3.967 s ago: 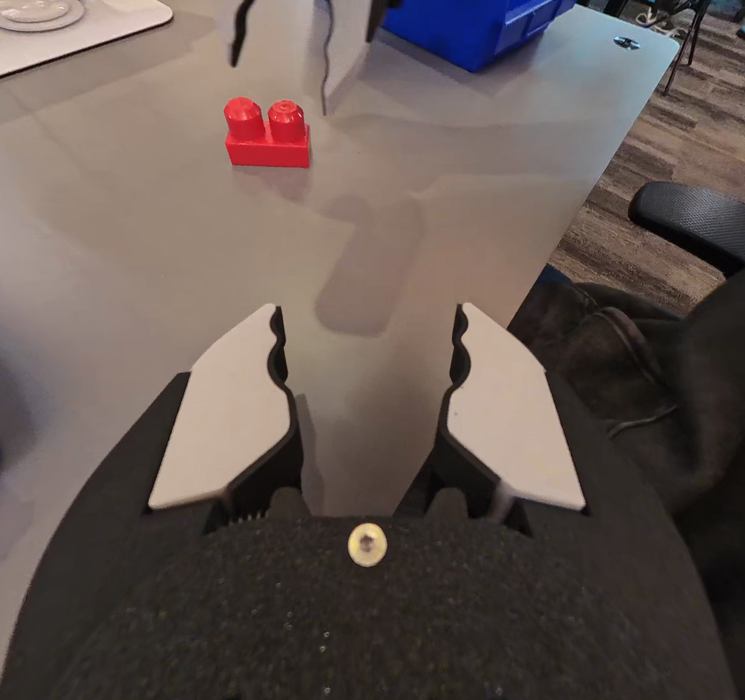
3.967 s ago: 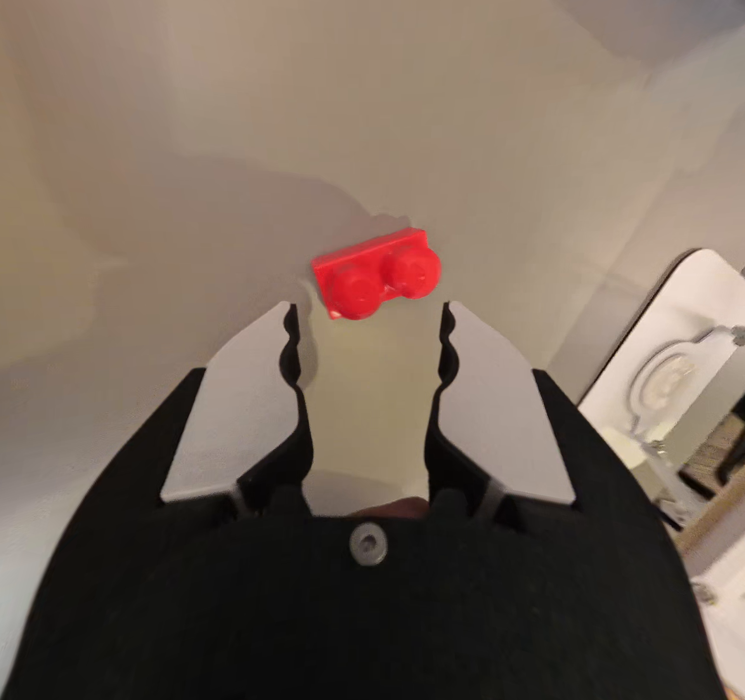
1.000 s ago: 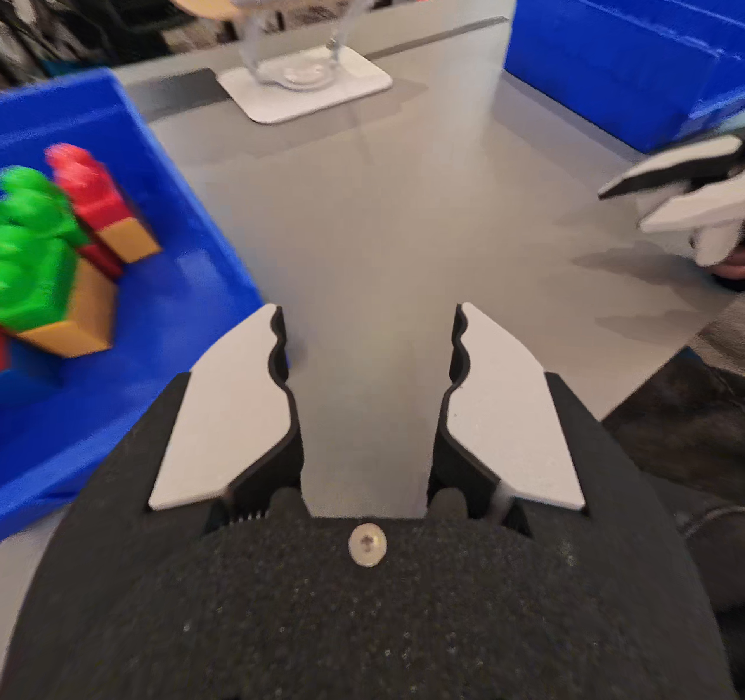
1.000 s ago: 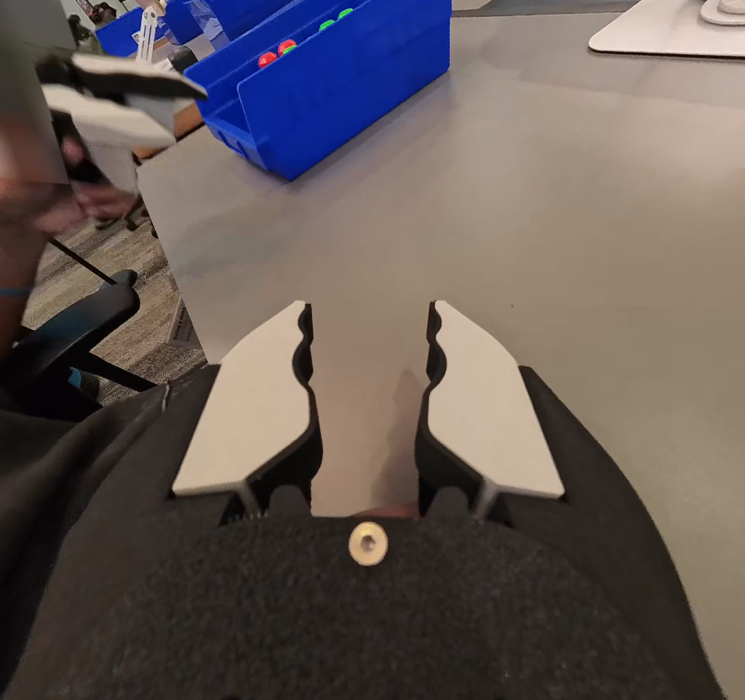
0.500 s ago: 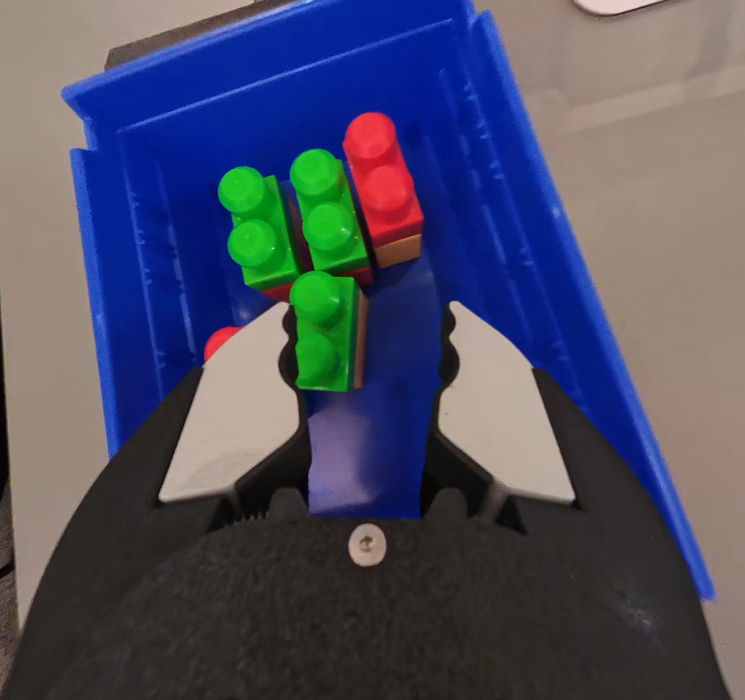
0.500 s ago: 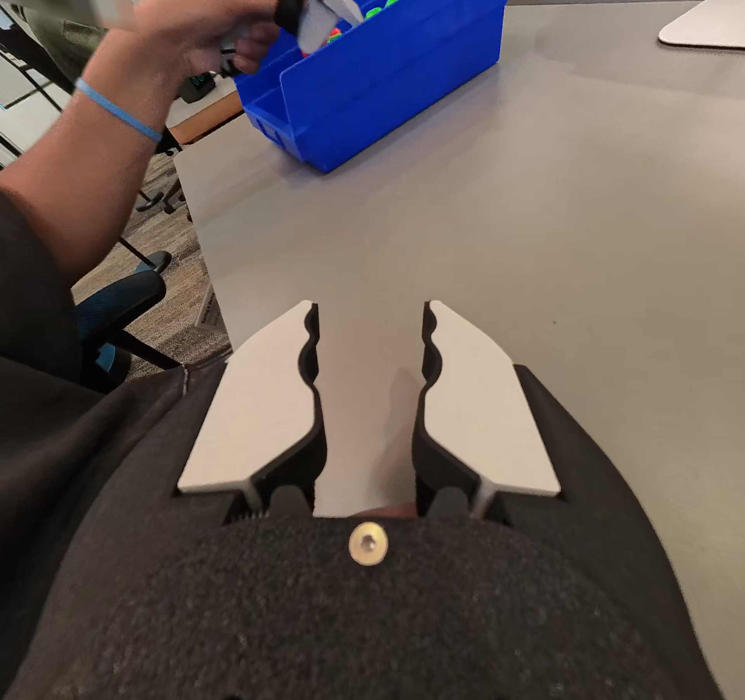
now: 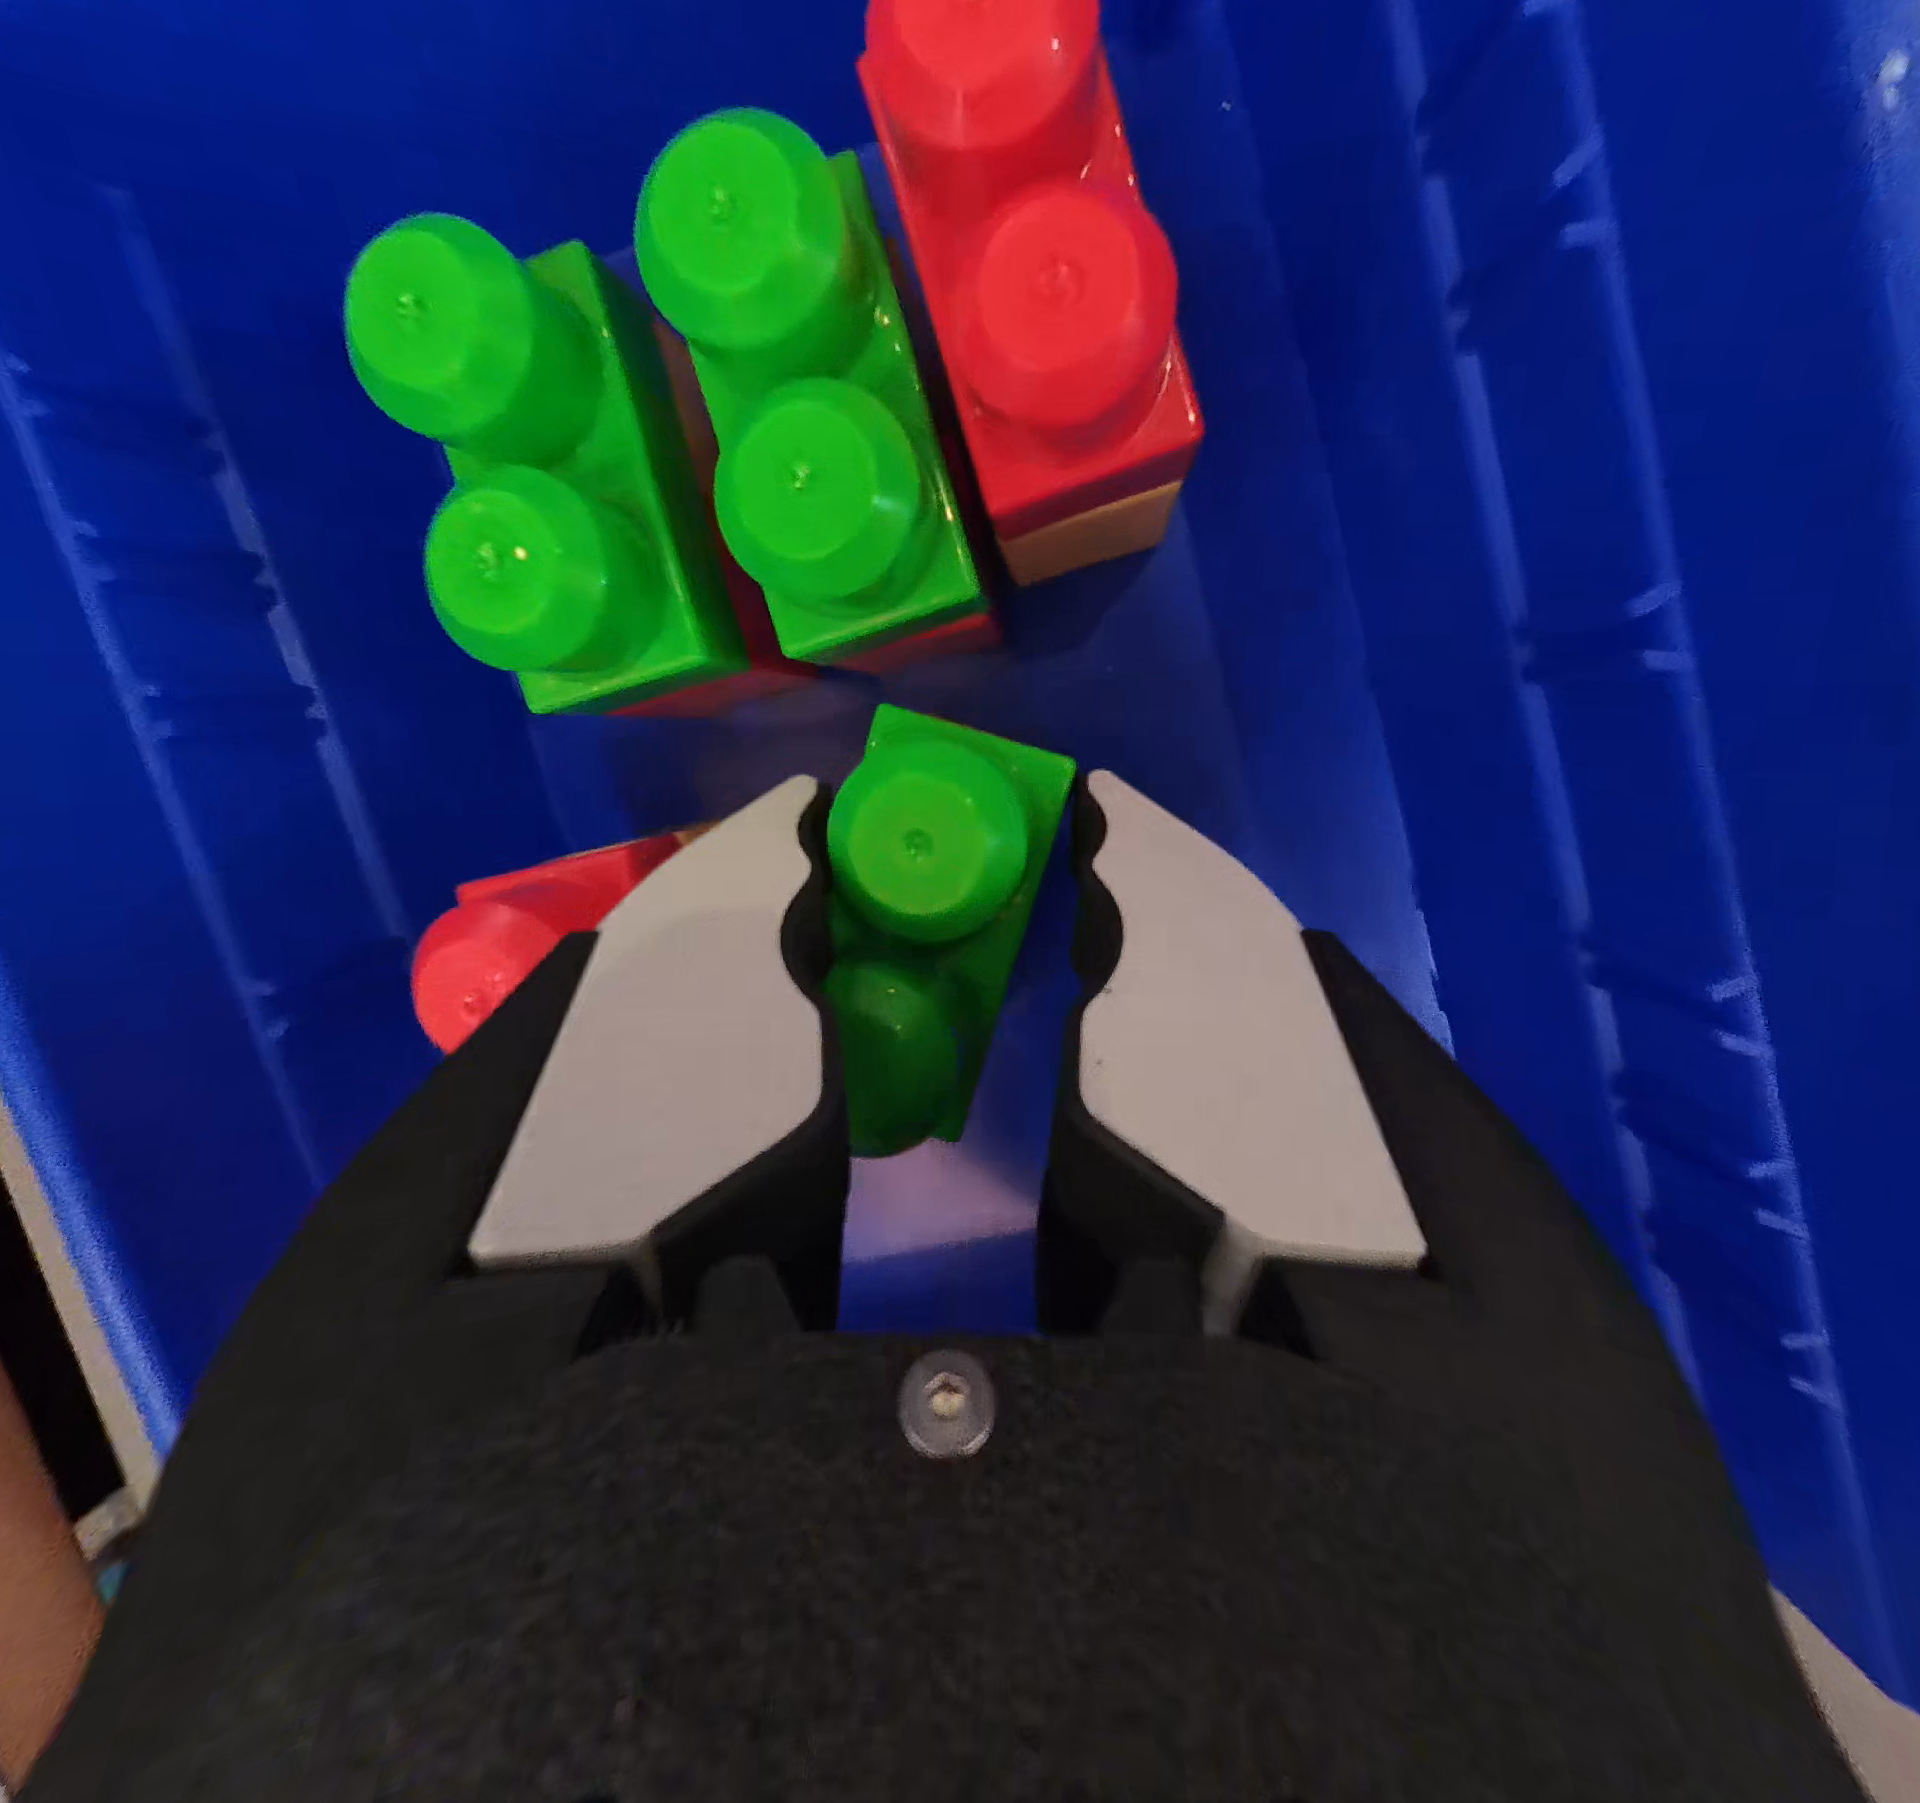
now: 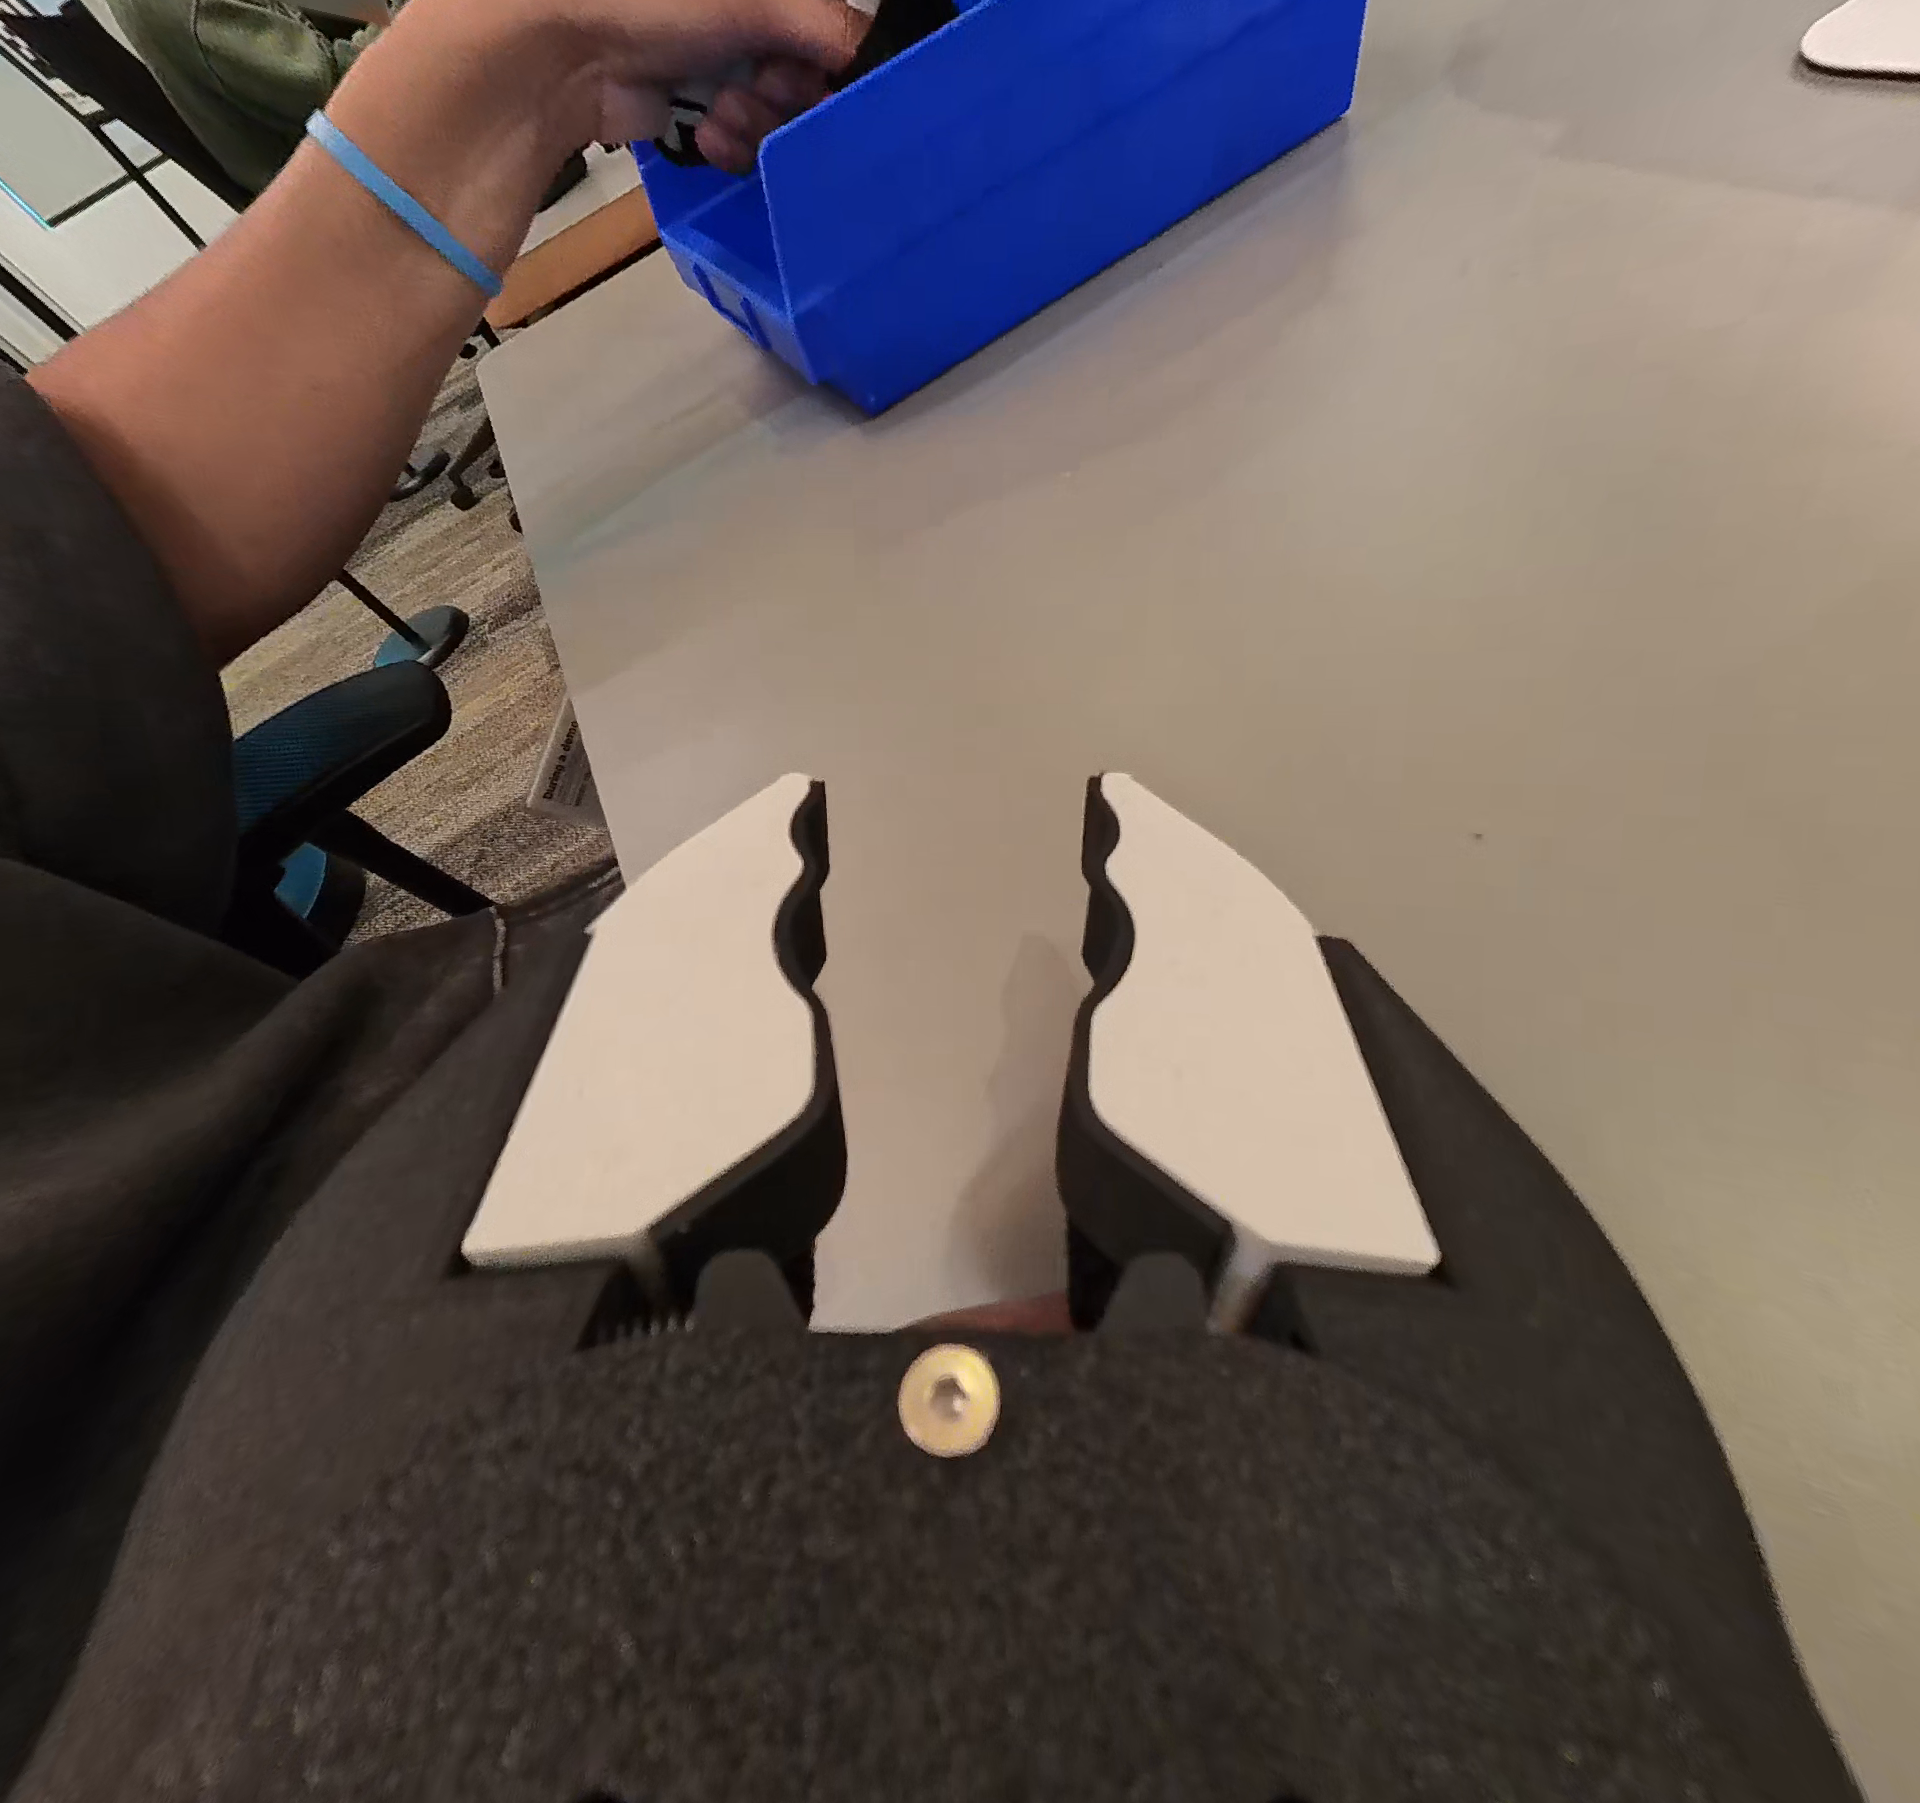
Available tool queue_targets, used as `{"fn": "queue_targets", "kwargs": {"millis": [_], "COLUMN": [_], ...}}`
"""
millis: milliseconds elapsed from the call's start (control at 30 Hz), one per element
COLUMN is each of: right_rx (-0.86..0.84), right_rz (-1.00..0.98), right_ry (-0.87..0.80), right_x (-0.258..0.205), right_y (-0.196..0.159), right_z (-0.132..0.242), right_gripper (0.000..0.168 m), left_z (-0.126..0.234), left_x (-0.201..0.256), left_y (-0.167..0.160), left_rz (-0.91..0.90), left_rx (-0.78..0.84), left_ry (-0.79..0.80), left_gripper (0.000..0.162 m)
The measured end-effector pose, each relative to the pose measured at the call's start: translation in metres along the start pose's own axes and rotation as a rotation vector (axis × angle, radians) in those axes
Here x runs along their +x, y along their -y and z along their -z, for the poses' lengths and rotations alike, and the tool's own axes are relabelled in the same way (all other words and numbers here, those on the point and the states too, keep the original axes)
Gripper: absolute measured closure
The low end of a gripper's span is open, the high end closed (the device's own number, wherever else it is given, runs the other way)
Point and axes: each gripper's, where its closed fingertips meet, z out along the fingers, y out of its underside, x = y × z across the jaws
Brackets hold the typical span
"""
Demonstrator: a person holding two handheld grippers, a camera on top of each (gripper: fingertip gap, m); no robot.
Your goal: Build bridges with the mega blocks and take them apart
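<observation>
Two grippers: left gripper point(image 7: 945, 808) inside blue bin point(image 7: 1662, 506), jaws narrow around green block point(image 7: 935, 922), contact unclear. Right gripper point(image 8: 954, 797) half-open, empty, above bare grey desk point(image 8: 1455, 558).

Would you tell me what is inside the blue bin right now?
The blue bin holds three green-topped blocks, two red ones, and the left gripper. The gripper's body hides the bin's near end.
</observation>
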Motion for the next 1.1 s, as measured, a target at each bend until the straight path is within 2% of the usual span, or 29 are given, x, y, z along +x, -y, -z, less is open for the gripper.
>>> {"fn": "queue_targets", "kwargs": {"millis": [200,367,500,600,700,800,900,1000,1100], "right_rx": [-0.007,0.029,0.082,0.115,0.202,0.349,0.402,0.406,0.386], "right_rz": [0.011,0.015,0.018,0.038,0.067,0.051,-0.017,-0.027,-0.070], "right_ry": [-0.017,-0.038,-0.049,-0.045,0.060,0.247,0.351,0.343,0.372], "right_x": [0.003,0.009,0.016,0.021,0.016,0.004,0.007,0.011,0.012], "right_y": [-0.002,0.006,0.017,0.026,0.060,0.113,0.147,0.151,0.137], "right_z": [0.000,0.005,0.013,0.017,0.018,0.024,0.014,-0.010,-0.031], "right_gripper": [0.123,0.124,0.124,0.124,0.123,0.121,0.115,0.110,0.112], "left_z": [0.014,0.079,0.150,0.192,0.218,0.222,0.212,0.200,0.193], "left_x": [0.005,0.020,0.074,0.126,0.180,0.227,0.259,0.273,0.279], "left_y": [0.003,0.030,0.046,0.048,0.046,0.042,0.042,0.044,0.039], "left_rz": [-0.030,-0.034,-0.105,-0.119,-0.107,-0.119,-0.085,0.016,0.077], "left_rx": [0.053,0.307,0.566,0.718,0.798,0.792,0.785,0.770,0.739], "left_ry": [-0.084,-0.234,-0.503,-0.764,-1.057,-1.235,-1.307,-1.369,-1.429], "left_gripper": [0.122,0.122,0.123,0.123,0.123,0.123,0.123,0.123,0.123]}}
